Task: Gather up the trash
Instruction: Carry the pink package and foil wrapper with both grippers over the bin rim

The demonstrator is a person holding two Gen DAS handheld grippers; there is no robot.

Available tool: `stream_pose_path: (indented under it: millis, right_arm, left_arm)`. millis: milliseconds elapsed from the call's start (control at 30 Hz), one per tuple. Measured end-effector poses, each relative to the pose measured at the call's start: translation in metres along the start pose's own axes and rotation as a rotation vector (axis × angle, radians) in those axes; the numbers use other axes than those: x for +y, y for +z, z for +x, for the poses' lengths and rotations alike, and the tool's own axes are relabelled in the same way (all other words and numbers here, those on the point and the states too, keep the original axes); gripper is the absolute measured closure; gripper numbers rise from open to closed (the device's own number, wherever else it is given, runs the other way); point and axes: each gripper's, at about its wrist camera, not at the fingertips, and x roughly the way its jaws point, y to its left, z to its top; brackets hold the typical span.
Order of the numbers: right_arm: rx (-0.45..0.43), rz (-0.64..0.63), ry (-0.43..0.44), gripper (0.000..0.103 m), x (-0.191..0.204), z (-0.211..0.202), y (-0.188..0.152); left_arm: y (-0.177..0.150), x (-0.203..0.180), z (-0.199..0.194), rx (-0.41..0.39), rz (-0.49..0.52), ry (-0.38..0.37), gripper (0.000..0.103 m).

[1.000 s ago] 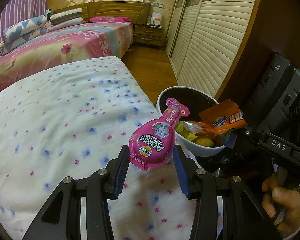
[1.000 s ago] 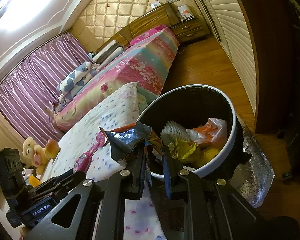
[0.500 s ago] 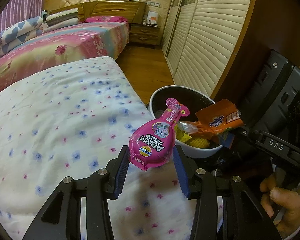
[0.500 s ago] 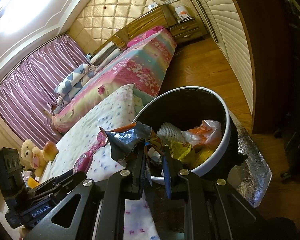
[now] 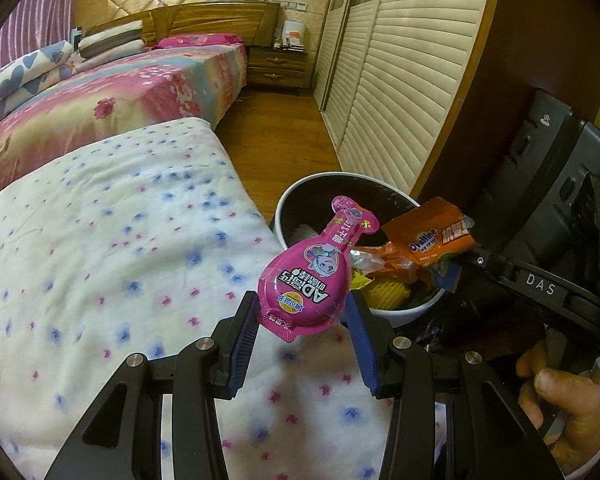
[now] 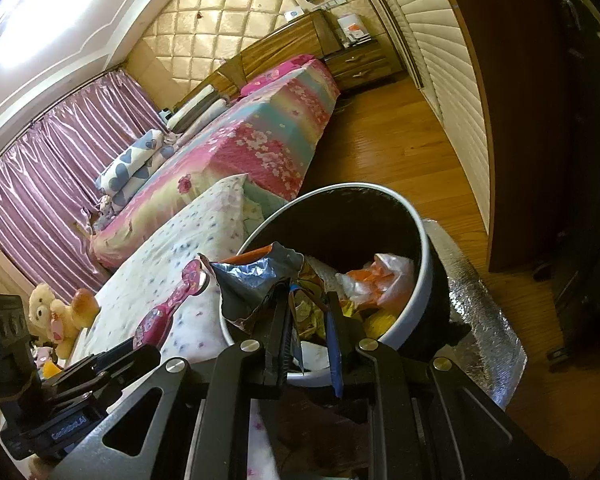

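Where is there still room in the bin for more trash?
The trash bin is crowded on its near side, where wrappers pile up. The far part, against the dark back wall under the rim, looks bare. Beside it, the flowered blanket lies wide and free.

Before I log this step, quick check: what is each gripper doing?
Left gripper: shut on the pink pouch.
Right gripper: shut on the orange wrapper, above the bin.
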Motion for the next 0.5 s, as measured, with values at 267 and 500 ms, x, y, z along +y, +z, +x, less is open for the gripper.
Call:
stream_pose_path:
  millis: [267,500]
  right_arm:
    - [0.003,-0.005,-0.015,0.087,-0.004,0.003,0.004]
    - [0.002,-0.012,-0.019,0.087,-0.006,0.006,0.007]
  left_arm:
    - [0.005,-0.007,0.007,0.003,0.010,0.004,0.060]
    - [0.009,-0.010,0.011,0.005,0.014,0.006,0.060]
